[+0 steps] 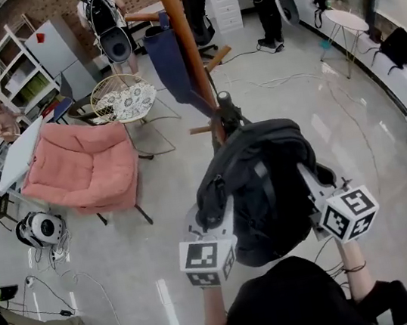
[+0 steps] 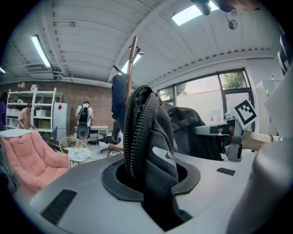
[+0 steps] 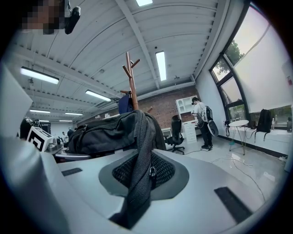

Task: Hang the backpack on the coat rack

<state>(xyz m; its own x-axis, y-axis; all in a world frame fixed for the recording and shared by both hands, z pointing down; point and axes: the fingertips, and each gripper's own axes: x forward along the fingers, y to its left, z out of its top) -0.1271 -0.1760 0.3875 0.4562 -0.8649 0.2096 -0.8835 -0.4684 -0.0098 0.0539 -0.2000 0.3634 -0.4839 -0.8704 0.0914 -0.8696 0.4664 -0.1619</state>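
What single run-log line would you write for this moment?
left tongs: shut on backpack | right tongs: shut on backpack | backpack: held aloft, not yet hung | coat rack: ahead, holds blue garment

My left gripper (image 2: pixel 153 183), right gripper (image 3: pixel 142 183): smooth pale grey shells, dark round recess at jaws, black rectangular slots on sides. Left marker cube (image 1: pixel 207 260), right marker cube (image 1: pixel 349 213): white, with black square patterns. I wear black top (image 1: pixel 295 308); thin dark band (image 1: pixel 353 268) on right wrist.
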